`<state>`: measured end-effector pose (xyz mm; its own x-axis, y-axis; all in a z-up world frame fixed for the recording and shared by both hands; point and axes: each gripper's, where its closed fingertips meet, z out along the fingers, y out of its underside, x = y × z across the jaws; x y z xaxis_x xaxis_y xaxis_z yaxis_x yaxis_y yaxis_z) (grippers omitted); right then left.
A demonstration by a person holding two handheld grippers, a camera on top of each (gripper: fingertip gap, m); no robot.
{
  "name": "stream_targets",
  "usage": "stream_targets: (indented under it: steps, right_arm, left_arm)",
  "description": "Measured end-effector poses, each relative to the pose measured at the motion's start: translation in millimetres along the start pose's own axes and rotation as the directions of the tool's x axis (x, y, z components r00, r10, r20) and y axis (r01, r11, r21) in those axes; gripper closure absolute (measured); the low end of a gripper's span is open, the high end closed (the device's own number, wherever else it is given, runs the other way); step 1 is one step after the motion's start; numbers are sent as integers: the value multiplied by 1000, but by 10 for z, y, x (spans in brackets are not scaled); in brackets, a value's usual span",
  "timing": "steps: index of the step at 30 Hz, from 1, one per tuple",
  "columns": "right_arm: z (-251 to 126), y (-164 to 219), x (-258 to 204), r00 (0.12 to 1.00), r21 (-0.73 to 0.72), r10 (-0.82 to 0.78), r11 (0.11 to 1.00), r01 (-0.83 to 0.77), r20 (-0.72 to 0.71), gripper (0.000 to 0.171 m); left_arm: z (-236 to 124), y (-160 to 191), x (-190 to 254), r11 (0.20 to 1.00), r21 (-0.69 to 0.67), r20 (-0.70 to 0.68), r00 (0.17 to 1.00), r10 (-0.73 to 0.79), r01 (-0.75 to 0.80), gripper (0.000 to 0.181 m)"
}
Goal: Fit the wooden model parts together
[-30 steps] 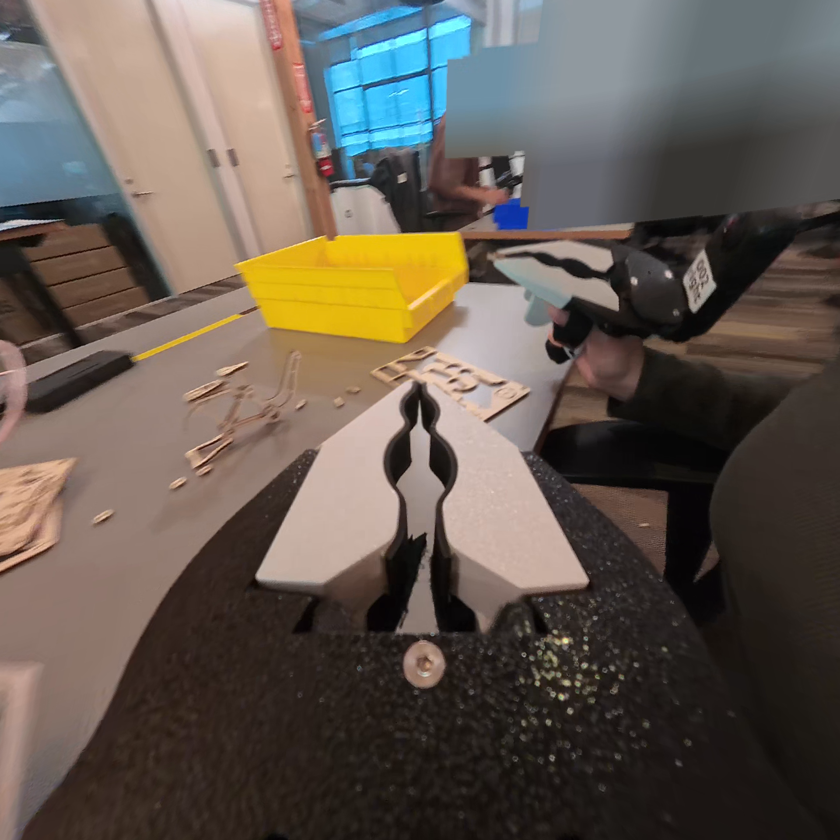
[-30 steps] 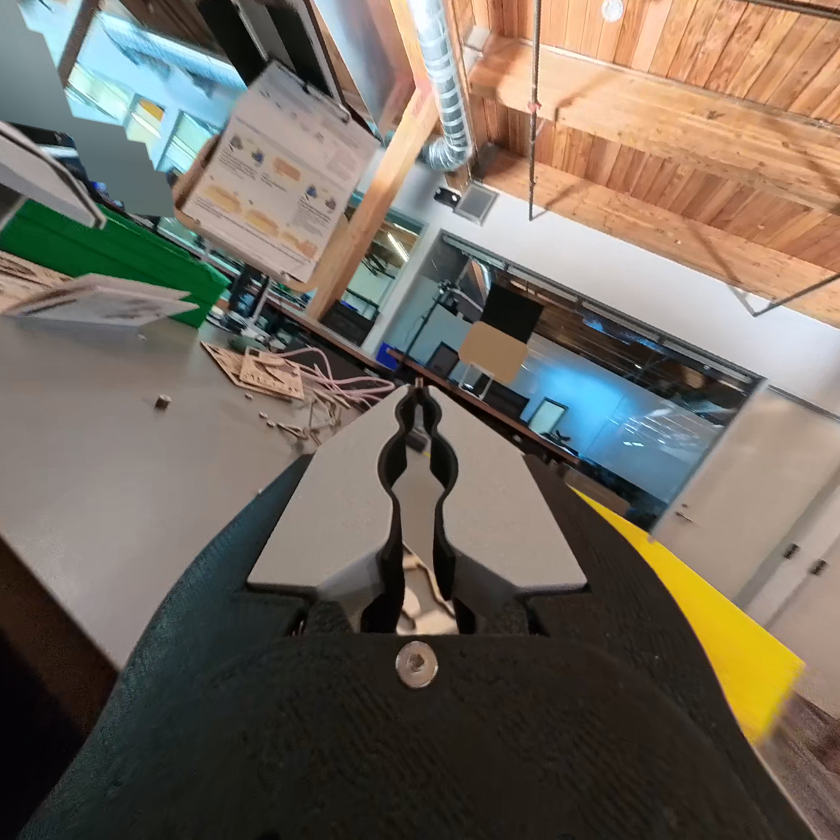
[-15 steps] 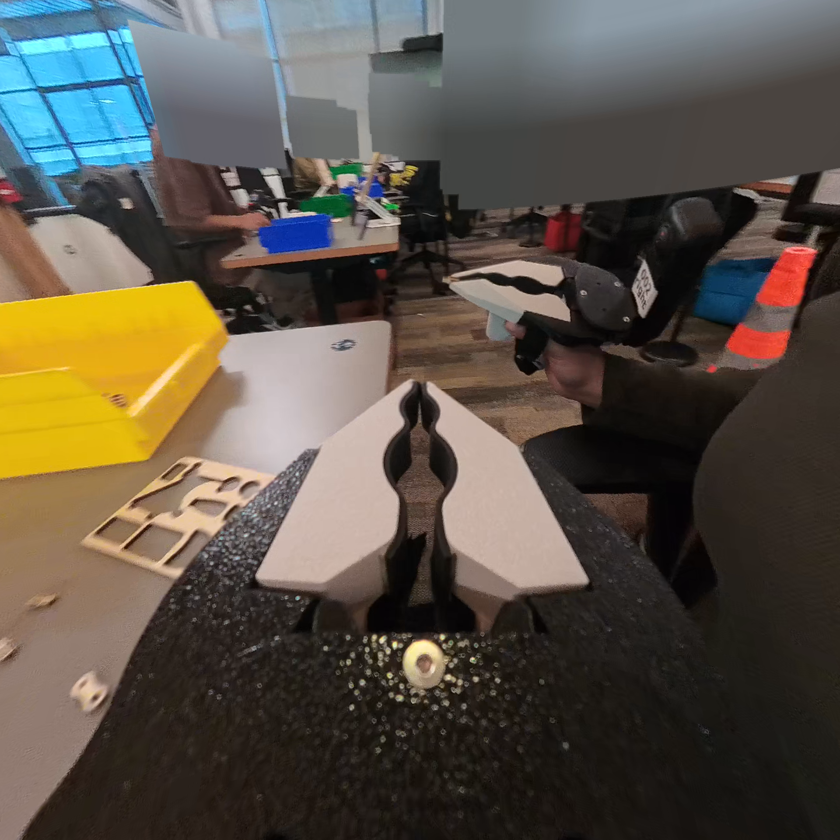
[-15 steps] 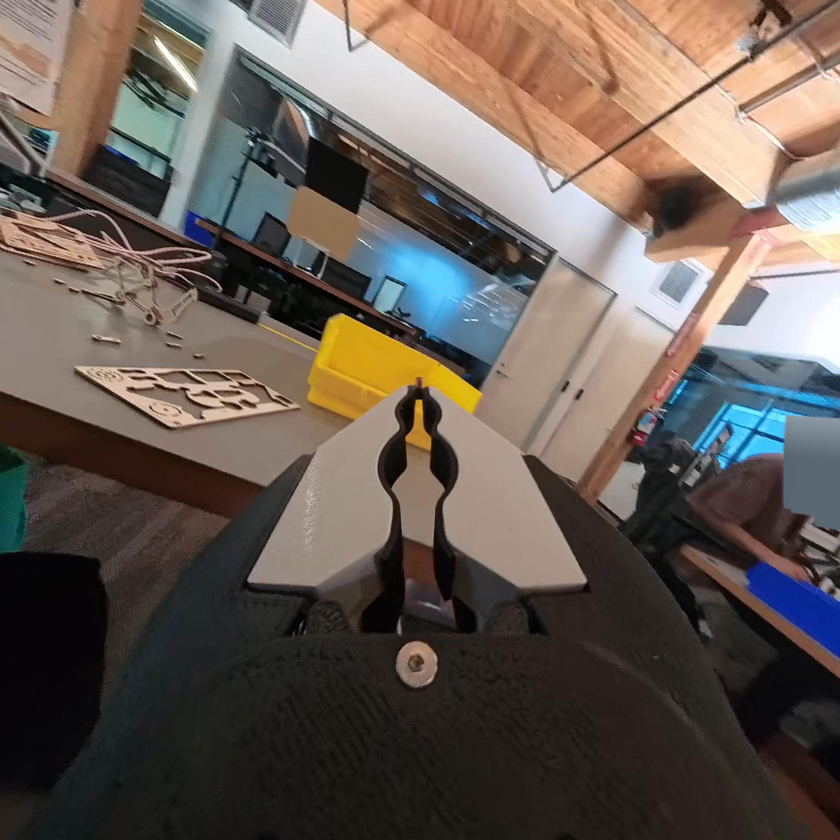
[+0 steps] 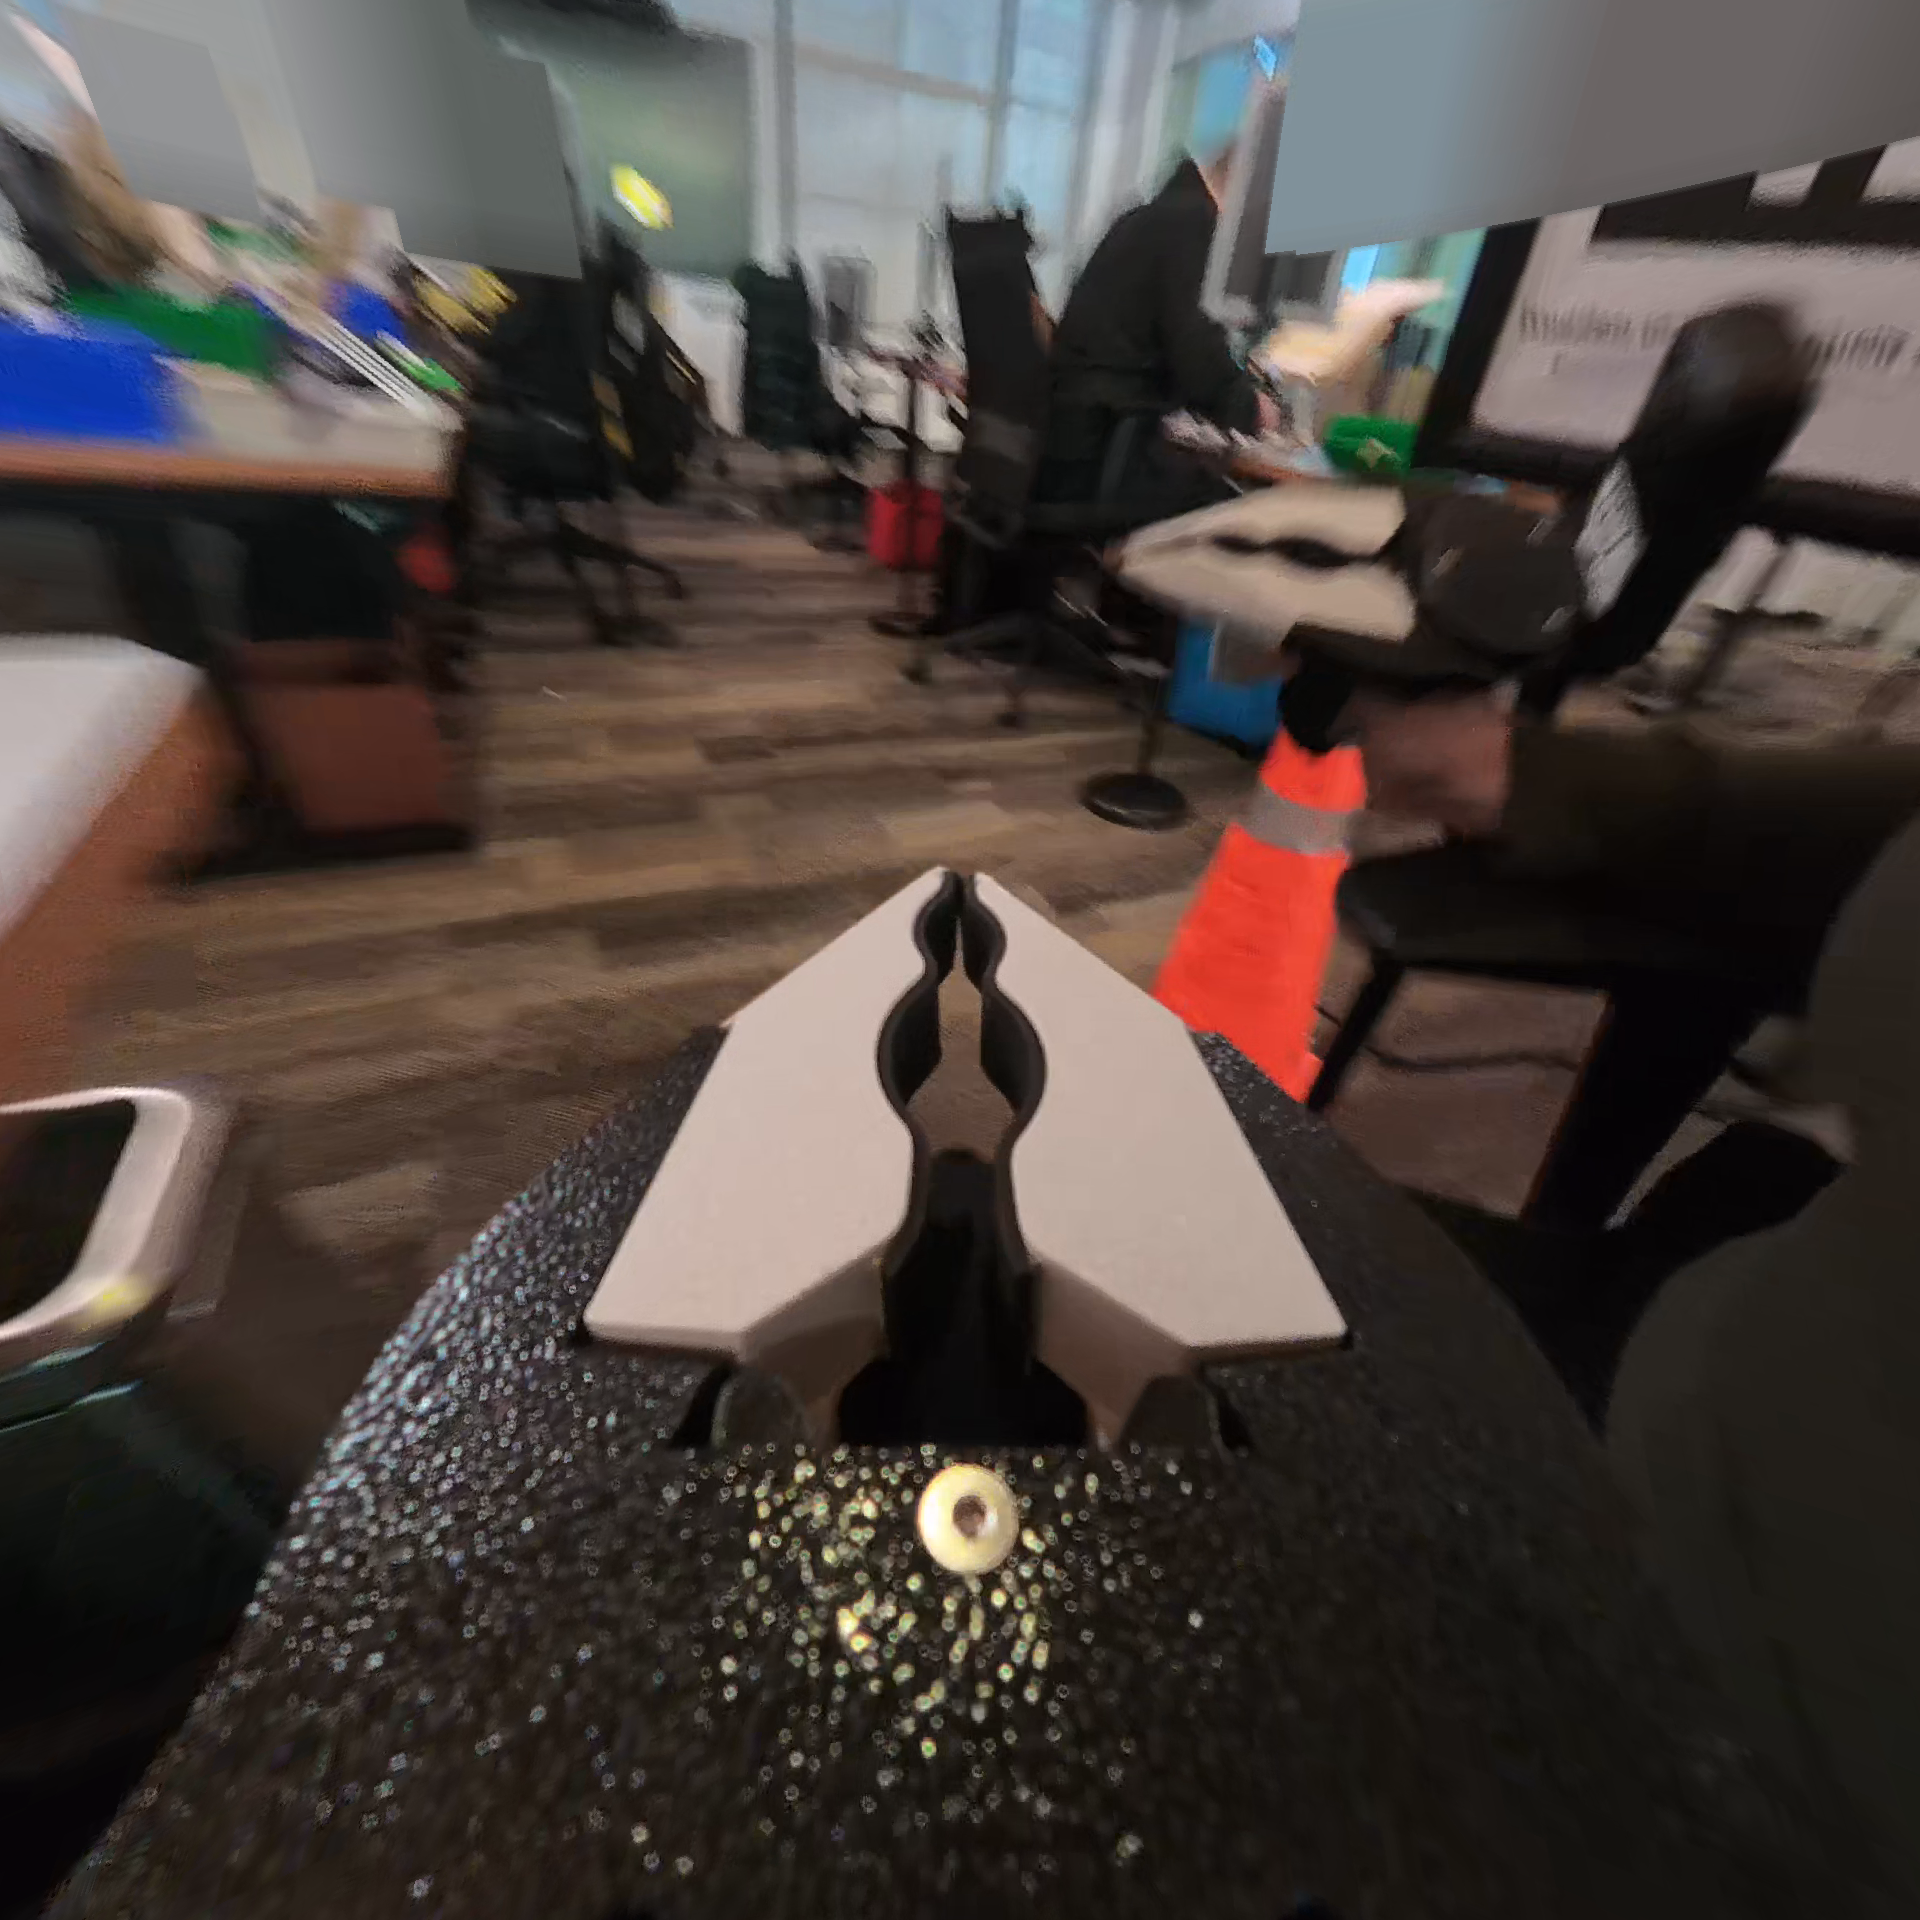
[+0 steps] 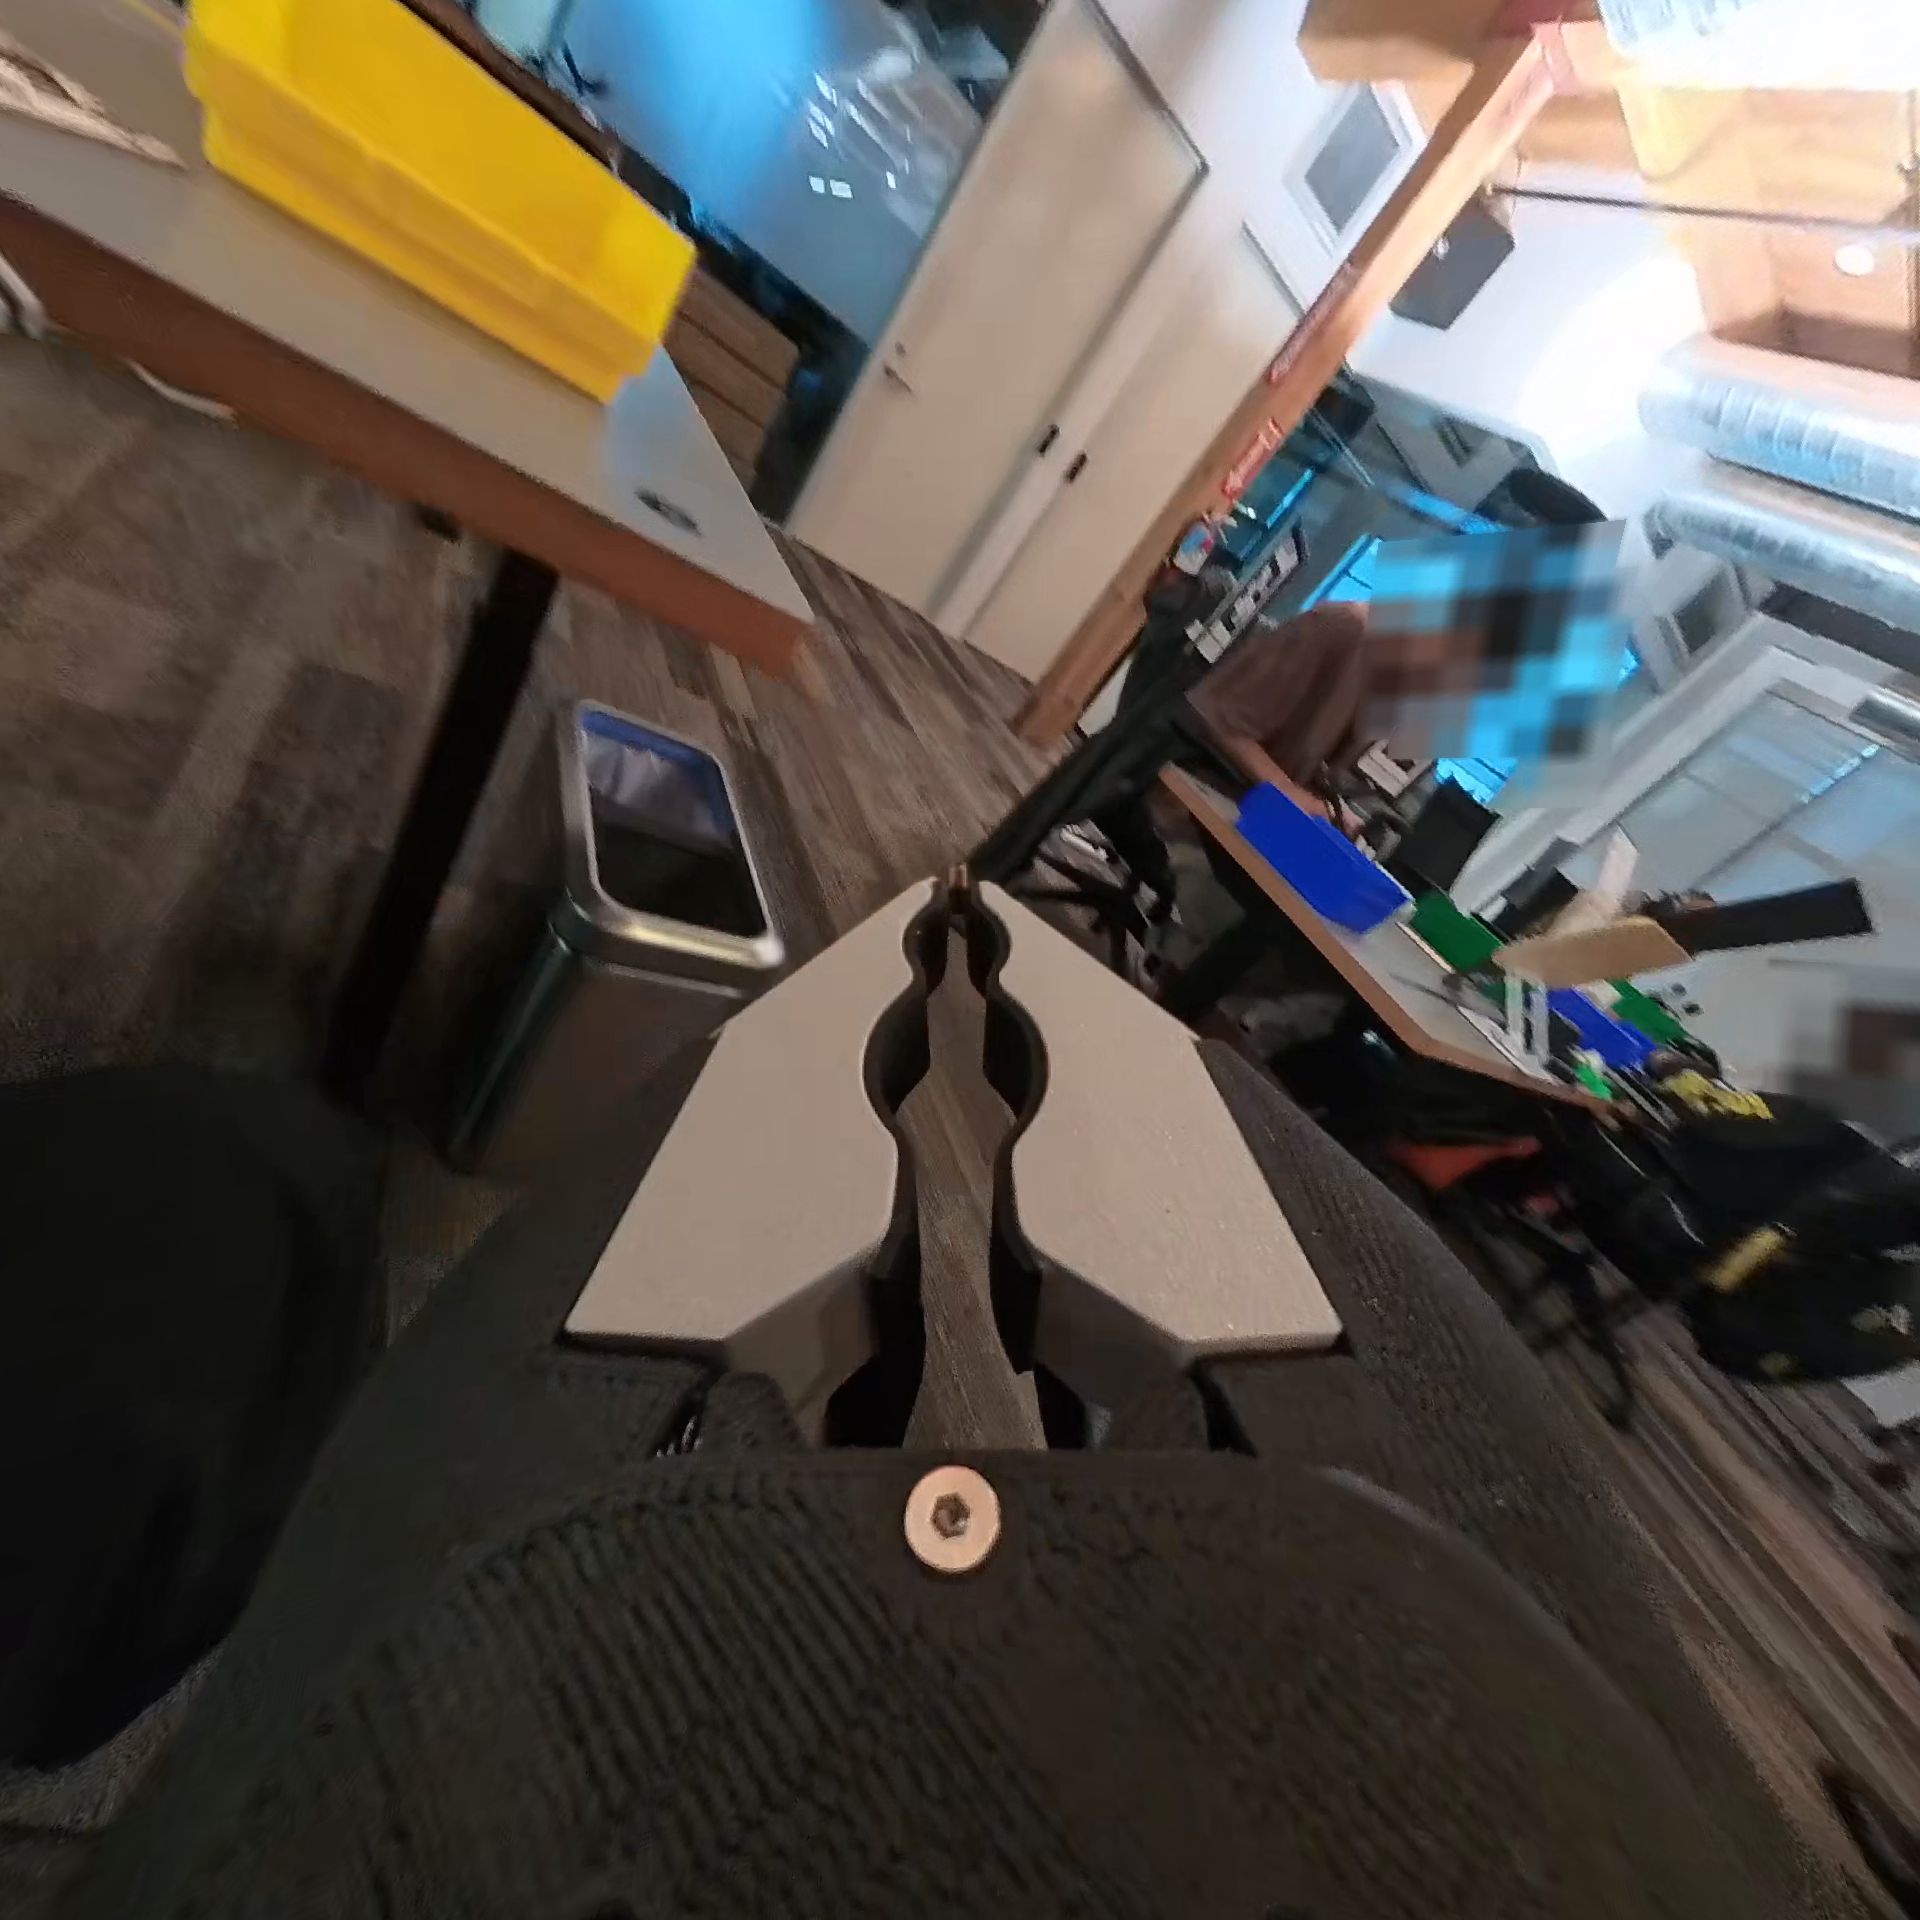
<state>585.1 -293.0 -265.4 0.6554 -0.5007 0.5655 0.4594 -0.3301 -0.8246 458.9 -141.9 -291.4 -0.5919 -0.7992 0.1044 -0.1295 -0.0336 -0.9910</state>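
The left gripper (image 5: 961, 885) is pressed together and holds nothing. The right gripper (image 6: 961, 896) is pressed on a tiny thin bit, maybe a wooden piece (image 6: 957, 885); it is too small to tell. Farther off stand a trash bin (image 6: 623, 966), an orange cone (image 5: 1262, 894), and a yellow bin (image 6: 436, 187) on the table (image 6: 665, 457).

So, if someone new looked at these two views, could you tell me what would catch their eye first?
Probably the orange traffic cone on the floor just right of the left gripper, whose fingers are closed. In the right wrist view, the yellow bin on the table at upper left stands out, with a steel waste bin on the floor below the table's edge. The right gripper pinches a tiny sliver at its tips, too small to identify.
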Motion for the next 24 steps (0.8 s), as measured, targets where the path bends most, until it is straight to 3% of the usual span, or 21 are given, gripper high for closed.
stream_targets:
  steps: [4, 7, 9, 12, 19, 22, 24]
  right_arm:
    - [-315, 212, 164, 998, -71, -58, 996, 57, -4, 170]
    - [-387, 292, 129, 994, -106, -99, 989, 103, 44, 170]
    - [-389, 357, 58, 994, -123, -66, 989, 77, 90, 170]
    - [-373, 537, 101, 992, -161, 64, 986, -46, 108, 170]
    - [-411, 1468, 412, 964, -359, 266, 900, -247, 4, 170]
    - [-307, 1888, 422, 965, -458, 262, 855, -245, -27, 170]
    - [-166, 2085, 443, 925, -454, 367, 811, -369, -96, 170]
  left_arm:
    - [758, 696, -94, 988, -134, -96, 991, -90, 77, 181]
    - [1347, 1216, -368, 966, -199, -93, 978, -187, 166, 181]
    - [1715, 1486, -559, 949, -234, -69, 971, -231, 209, 180]
    - [2253, 2044, -835, 897, -365, -27, 960, -278, 249, 162]
    - [3506, 4077, -1577, 688, -723, -87, 981, -175, 59, 126]
    - [3967, 4862, -1782, 640, -766, -132, 961, -245, 58, 126]
    - [4203, 5269, -1836, 622, -779, -155, 939, -308, 75, 133]
